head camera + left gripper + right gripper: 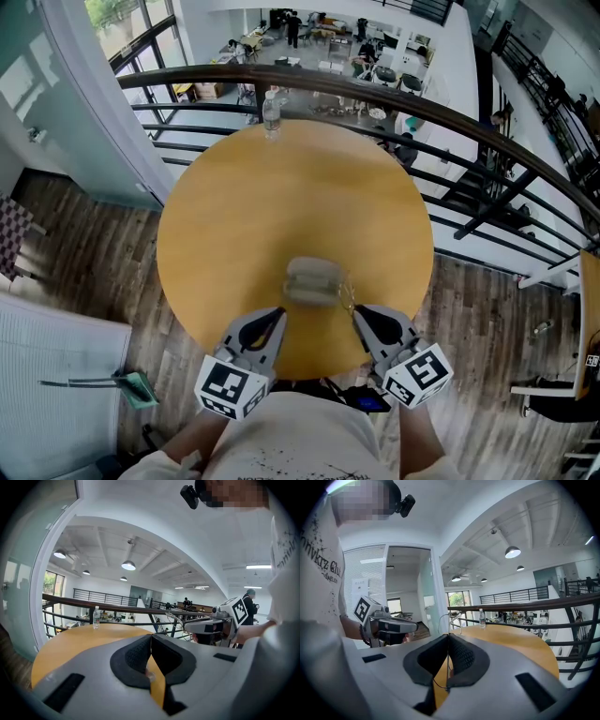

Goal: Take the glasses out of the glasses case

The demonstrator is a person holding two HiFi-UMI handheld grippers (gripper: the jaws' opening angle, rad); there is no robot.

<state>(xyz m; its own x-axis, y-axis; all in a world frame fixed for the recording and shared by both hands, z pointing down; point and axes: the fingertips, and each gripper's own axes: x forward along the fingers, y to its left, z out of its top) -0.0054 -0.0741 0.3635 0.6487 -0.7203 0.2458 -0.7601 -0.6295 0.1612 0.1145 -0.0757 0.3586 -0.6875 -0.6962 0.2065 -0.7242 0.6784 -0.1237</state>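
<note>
Left tool (278,317) clenched | right tool (359,313) clenched on thin-wire glasses (346,294), just right of grey glasses case (312,280) | case lies on round bench (234,206), between both tools | bottle (272,114) at far edge

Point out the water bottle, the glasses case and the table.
water bottle (272,114), head view, its body
glasses case (312,280), head view, its top
table (281,202), head view, bare top

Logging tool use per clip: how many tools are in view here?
2. The left tool is shut and empty, left of the glasses case; the right tool is right of it, shut on the thin wire glasses. None seems hidden.
</note>
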